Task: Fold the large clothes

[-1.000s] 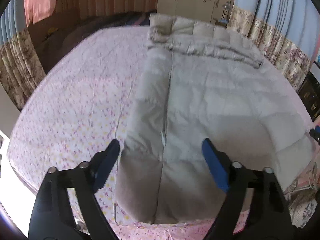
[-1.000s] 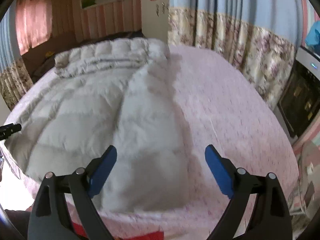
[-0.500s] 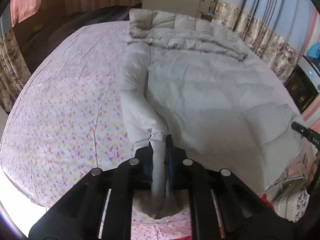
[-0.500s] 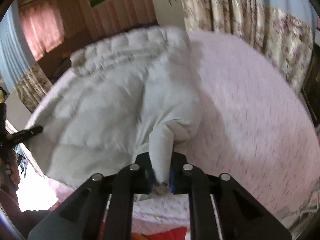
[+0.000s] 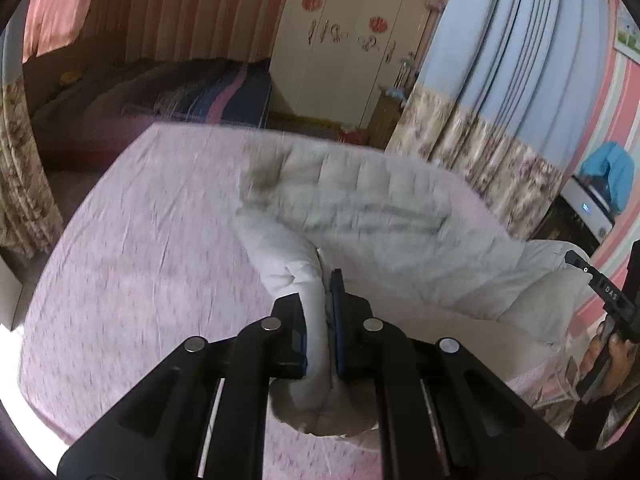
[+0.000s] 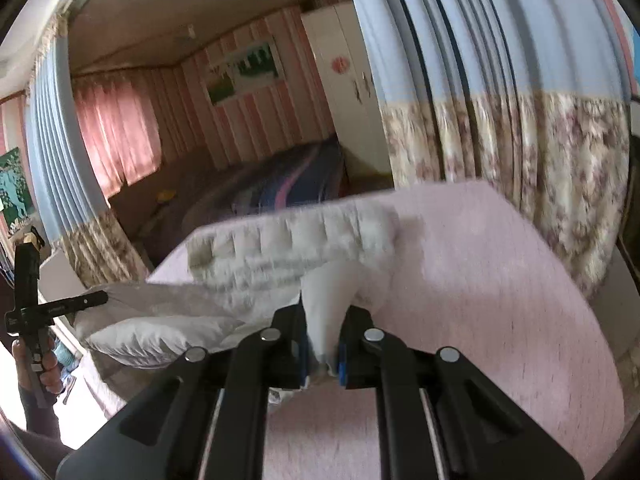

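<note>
Now lifted at its near end: pale grey padded coat (image 5: 372, 216), a moment ago flat on the bed, hauled up by two pinched corners. Nearest hem bunched into a thick fold, clamped tight in the left tool (image 5: 318, 312) at lower centre of the left view. Other near corner squeezed the same way in the right tool (image 6: 322, 332) at lower centre of the right view. Both tools wide open above the cloth a second ago, closed on it half a second ago, raised with it now. Far end with the quilted collar (image 6: 296, 236) apparently resting on the pink flowered bed sheet (image 5: 132, 240), mid-frame. Middle sagging in a loose hammock toward the right edge of the left view. Likely the start of a lengthwise fold: near hem ready to go forward over the collar end. Motion blur throughout, so fine creases not readable. Beyond the bed: white wardrobe (image 5: 344, 40) at upper centre, blue curtain (image 5: 508, 64) at upper right.
</note>
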`<control>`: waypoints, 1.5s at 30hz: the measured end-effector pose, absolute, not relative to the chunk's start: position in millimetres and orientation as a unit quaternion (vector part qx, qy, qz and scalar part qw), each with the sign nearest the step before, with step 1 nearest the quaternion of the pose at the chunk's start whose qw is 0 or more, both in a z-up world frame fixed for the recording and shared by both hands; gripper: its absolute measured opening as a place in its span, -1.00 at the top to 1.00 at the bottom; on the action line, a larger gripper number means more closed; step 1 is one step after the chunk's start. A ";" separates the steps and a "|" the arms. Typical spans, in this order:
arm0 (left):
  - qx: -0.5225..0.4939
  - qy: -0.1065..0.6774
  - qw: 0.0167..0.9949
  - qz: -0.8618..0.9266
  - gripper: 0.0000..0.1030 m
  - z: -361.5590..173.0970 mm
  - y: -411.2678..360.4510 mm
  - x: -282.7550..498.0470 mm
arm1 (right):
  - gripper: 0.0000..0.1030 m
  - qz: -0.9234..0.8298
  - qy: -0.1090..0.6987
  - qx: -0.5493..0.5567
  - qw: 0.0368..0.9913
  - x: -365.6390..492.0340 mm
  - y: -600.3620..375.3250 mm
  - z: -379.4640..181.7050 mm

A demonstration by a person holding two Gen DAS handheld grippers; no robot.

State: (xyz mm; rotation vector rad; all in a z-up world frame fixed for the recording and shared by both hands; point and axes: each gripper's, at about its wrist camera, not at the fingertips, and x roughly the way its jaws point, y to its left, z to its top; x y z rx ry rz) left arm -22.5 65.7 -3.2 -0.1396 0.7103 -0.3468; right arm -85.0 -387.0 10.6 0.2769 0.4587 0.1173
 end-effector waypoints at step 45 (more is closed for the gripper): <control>-0.045 0.362 0.923 -0.119 -0.94 11.4 48.6 304.0 | -0.59 0.081 0.310 0.160 0.934 241.3 -425.7 22.2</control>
